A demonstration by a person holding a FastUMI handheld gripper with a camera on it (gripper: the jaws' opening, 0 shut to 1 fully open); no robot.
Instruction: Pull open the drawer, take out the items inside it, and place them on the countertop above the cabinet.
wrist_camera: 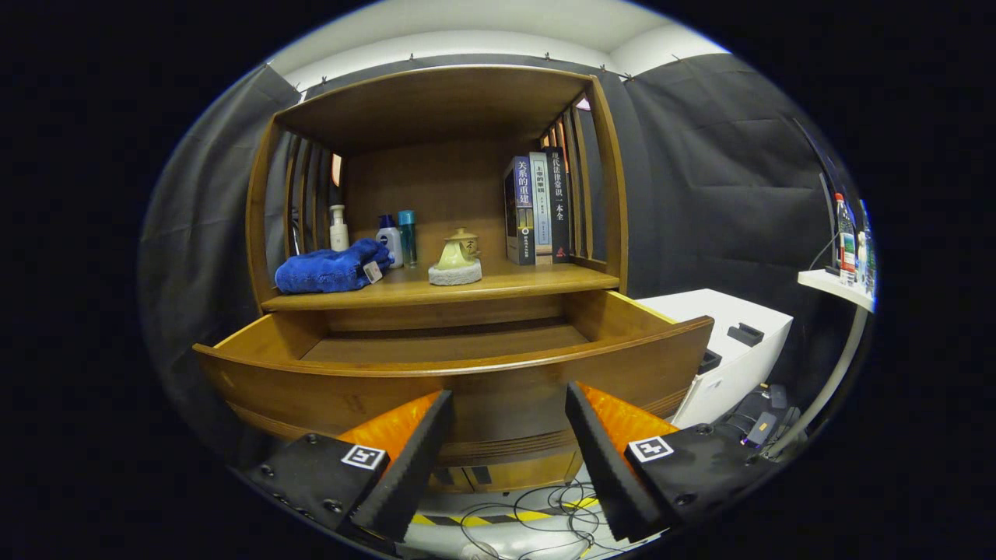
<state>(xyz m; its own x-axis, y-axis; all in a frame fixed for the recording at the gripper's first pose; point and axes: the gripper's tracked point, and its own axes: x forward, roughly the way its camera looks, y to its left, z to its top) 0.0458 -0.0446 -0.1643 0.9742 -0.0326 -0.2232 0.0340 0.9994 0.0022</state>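
Observation:
The wooden cabinet's drawer (467,385) stands pulled out just ahead of my fingers, and the part of its floor that I see is bare wood. On the countertop (498,289) above it lie a blue cloth (331,268) and a small cream teapot (456,258) on a white pad. My gripper (510,404) is open, level with the drawer front and a little back from it, with nothing between the fingers.
Bottles (393,237) stand at the back of the countertop behind the cloth, and books (537,206) stand upright at its right end. A white box (731,342) sits to the right of the drawer. Cables (529,505) lie on the floor below.

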